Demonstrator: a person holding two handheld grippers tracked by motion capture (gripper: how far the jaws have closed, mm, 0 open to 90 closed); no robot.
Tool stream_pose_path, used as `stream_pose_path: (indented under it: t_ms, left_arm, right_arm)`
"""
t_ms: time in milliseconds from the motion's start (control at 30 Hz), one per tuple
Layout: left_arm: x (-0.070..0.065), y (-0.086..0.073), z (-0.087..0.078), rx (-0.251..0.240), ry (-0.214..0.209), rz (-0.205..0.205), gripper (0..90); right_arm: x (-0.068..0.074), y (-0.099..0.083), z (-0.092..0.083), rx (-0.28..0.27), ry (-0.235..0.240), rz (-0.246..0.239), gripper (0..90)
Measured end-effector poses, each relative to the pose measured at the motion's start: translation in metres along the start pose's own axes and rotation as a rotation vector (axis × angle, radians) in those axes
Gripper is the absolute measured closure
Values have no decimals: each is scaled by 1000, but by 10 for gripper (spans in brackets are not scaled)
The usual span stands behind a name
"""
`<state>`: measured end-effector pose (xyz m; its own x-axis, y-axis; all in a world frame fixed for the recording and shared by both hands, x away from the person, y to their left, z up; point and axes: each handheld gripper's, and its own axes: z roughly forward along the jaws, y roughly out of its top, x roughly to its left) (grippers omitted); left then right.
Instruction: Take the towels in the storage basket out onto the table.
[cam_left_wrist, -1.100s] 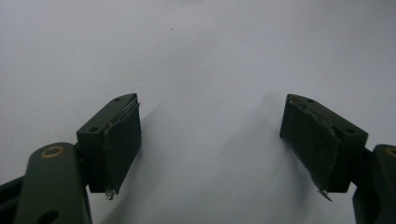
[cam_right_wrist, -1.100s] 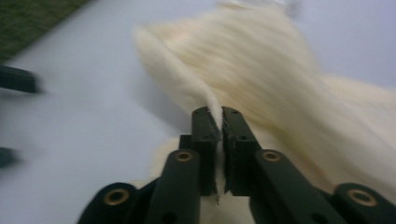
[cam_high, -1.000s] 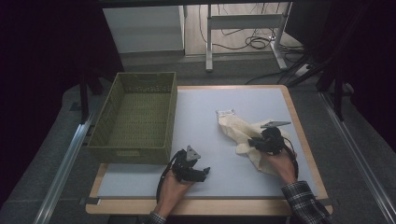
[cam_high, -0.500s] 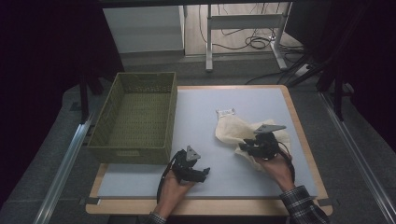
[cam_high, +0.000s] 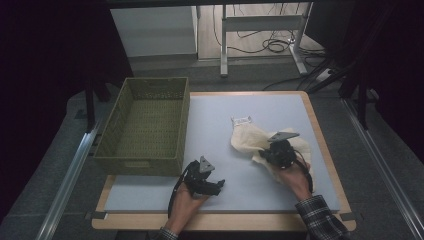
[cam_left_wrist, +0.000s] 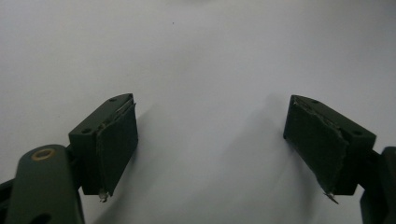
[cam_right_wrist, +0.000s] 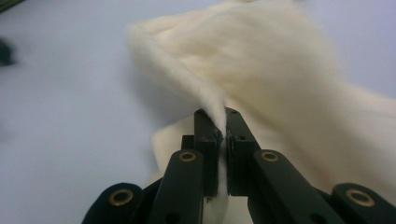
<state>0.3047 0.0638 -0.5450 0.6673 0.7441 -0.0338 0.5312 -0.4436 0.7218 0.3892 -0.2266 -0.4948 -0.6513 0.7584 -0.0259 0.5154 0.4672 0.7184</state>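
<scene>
The right gripper (cam_right_wrist: 223, 128) is pinching a fold of the fluffy cream fabric garment (cam_right_wrist: 289, 79), its jaws having just been closing; the left gripper (cam_left_wrist: 210, 144) is resting wide open, empty, over the pale grey counter (cam_left_wrist: 205, 56).

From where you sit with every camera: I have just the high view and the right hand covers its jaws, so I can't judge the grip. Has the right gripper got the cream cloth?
Observer: Yes. In the right gripper view the right gripper has just closed, and a ridge of the cream cloth is pinched between its pads.
Operator: And the left gripper?
Observer: The left gripper stands open with nothing between its pads, over bare table.
Operator: Anything in the basket?
Observer: That is in your own view: the green basket looks empty.
</scene>
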Motion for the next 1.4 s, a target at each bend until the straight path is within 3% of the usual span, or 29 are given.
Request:
stream_pose_path:
  t_ms: [100,167,233,267,333,433,533,800,1000,1267,1400]
  left_arm:
    - [0,0,0,-3,2,-2,176]
    - [-1,0,0,-4,2,-4,175]
    - [0,0,0,-3,3,-3,175]
    - [0,0,0,-3,2,-3,175]
    - [0,0,0,-2,3,-2,175]
    - [-1,0,0,-4,3,-4,175]
    - [0,0,0,0,3,1,175]
    - [0,0,0,0,4,3,175]
    - [0,0,0,-1,4,4,175]
    - [0,0,0,-1,5,6,175]
    - [0,0,0,-3,5,4,175]
  right_arm:
    - [-28,-3,-4,12,-21,73,827]
    - [-44,-10,-4,38,-46,109,777]
    - [-56,-22,1,69,-41,141,744]
    - [-56,-22,1,69,-41,141,712]
    - [-64,-30,-1,50,-26,186,665]
    - [-66,-26,-8,35,-43,188,648]
    - [-60,-18,-17,20,-40,161,650]
    - [-30,-7,-32,-2,27,108,664]
    - [-15,-4,-42,-9,33,64,664]
    - [-2,1,-59,-19,48,44,663]
    - [10,5,-58,-11,91,29,672]
